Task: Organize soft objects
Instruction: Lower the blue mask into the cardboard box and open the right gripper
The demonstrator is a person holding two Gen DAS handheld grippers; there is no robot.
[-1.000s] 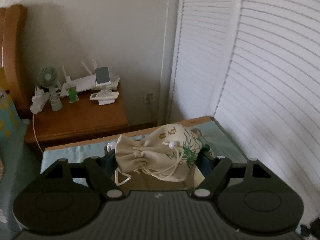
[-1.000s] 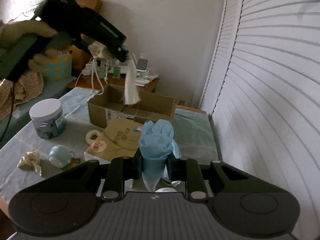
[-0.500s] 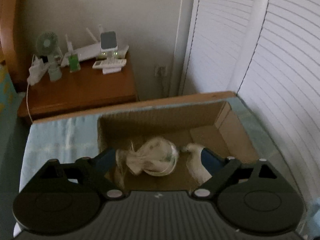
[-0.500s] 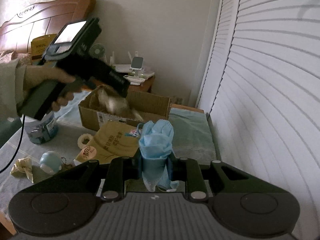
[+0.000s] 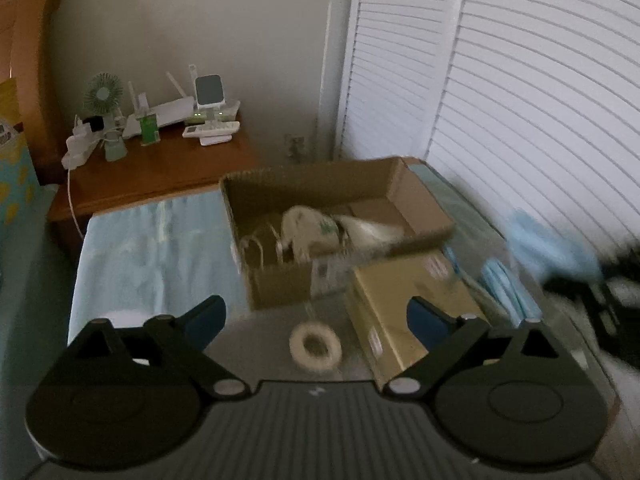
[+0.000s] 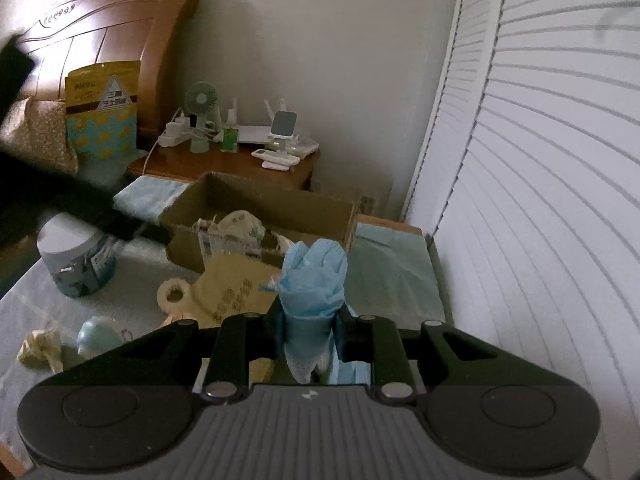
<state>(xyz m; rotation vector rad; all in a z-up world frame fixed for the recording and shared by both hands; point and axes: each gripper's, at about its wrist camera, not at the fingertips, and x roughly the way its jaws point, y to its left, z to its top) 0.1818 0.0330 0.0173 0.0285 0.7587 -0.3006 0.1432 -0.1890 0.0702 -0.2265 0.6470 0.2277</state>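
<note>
left gripper [image 5: 316, 316] is seen wide open with nothing between its jaws, which have just been opening; the drawstring pouch [image 5: 308, 228] is seen lying inside the cardboard box [image 5: 280, 280] at the table's far edge. right gripper [image 6: 310, 328] is clamped tight on a bunched blue cloth [image 6: 314, 276], held above the table's near right part, just short of the box.

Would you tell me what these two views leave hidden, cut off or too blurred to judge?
- Left wrist view: right gripper and its blue cloth are motion-smeared at the right edge.
- Left wrist view: drawstring pouch in the cardboard box is blurred; its print is unreadable.
- Right wrist view: the box's near wall hides its floor.
- Right wrist view: left gripper is only a dark smear.
</note>
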